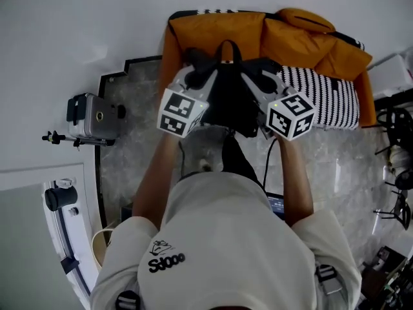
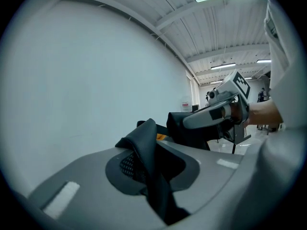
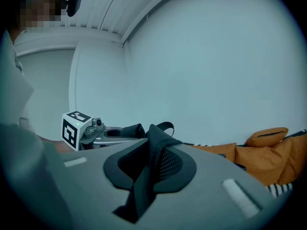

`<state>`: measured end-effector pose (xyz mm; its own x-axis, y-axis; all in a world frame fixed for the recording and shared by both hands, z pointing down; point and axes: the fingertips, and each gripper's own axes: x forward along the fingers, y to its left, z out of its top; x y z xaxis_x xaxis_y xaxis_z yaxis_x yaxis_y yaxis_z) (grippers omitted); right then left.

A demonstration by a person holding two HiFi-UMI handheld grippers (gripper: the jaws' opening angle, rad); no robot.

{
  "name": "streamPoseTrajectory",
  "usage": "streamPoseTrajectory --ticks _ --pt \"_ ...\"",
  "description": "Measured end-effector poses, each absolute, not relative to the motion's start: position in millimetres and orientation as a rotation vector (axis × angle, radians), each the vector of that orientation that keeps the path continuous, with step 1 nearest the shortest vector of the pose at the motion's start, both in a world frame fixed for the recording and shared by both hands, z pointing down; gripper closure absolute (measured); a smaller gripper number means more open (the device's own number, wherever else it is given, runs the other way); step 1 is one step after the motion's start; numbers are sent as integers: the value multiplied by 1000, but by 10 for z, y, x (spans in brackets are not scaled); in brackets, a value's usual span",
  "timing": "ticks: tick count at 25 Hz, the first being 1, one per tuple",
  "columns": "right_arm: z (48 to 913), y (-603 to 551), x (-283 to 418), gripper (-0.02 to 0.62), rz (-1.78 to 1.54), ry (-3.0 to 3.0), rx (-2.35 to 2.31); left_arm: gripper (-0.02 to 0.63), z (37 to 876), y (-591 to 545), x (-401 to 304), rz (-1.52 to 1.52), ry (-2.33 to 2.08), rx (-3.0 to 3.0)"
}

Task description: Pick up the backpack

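Observation:
The black backpack [image 1: 230, 101] hangs between my two grippers, in front of the person's chest and off the orange sofa [image 1: 219, 28]. My left gripper [image 1: 193, 70] is shut on a black padded shoulder strap [image 2: 144, 135], which folds over the jaws of the left gripper [image 2: 152, 152]. My right gripper [image 1: 258, 77] is shut on the other strap [image 3: 154, 138], which has mesh on its inner face and runs down through the right gripper [image 3: 149, 161]. Each gripper view shows the opposite gripper beside the dark backpack body [image 2: 189, 131].
An orange cushion [image 1: 303, 19] and a black-and-white striped cushion [image 1: 329, 95] lie on the sofa. A silver device [image 1: 93, 118] on a stand sits on the marble floor at left. Dark equipment and cables [image 1: 395, 166] stand at right. A white wall rises behind the sofa.

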<state>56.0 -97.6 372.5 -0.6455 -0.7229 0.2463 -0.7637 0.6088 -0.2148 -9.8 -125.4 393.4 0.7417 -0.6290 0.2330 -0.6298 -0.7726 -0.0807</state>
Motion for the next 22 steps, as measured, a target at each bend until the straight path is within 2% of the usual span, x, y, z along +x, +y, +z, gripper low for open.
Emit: streamPoseTrajectory --ticks 8,22 --pt "3282 -487 477 557 276 -2732 1282 555 3471 -771 -175 312 -1066 3002" --pt "3059 -76 294 557 238 -2740 1311 554 3221 -374 -352 317 -1037 3036"
